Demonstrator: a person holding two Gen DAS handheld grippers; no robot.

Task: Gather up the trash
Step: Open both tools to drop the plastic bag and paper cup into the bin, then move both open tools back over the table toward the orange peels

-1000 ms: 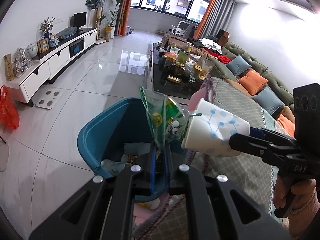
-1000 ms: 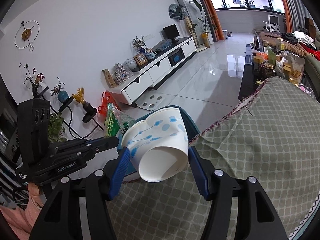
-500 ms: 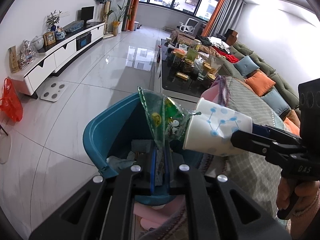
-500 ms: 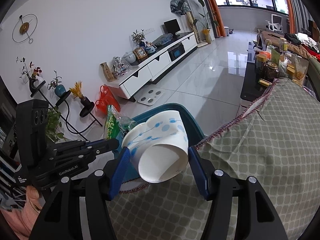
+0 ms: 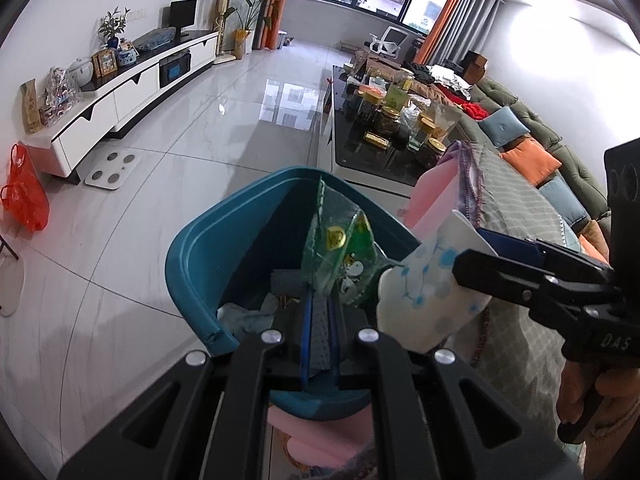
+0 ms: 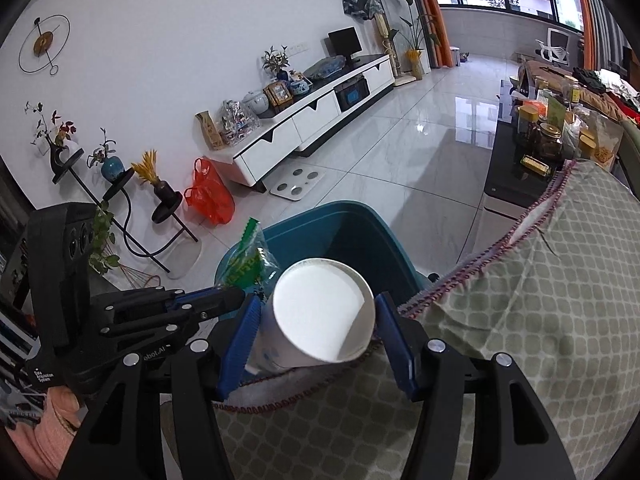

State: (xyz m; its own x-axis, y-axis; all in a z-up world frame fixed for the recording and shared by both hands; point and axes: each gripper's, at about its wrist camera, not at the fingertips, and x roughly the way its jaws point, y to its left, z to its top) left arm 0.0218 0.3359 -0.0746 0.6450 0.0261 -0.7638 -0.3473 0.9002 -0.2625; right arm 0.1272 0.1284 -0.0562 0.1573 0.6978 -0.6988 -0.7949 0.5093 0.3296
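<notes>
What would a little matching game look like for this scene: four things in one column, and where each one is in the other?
1. paper cup
2. green wrapper
3. teal bin
4. orange bag

a. on the floor beside the white cabinet
b. pinched in the left gripper
c. below both grippers
d. between the right gripper's fingers

Pairs: 1-d, 2-b, 3-c, 4-a

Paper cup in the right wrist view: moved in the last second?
Yes. The paper cup, gripped by the right hand-held gripper, has come forward toward the blue bin; its mouth now overlaps the bin's opening instead of the cloth.
</notes>
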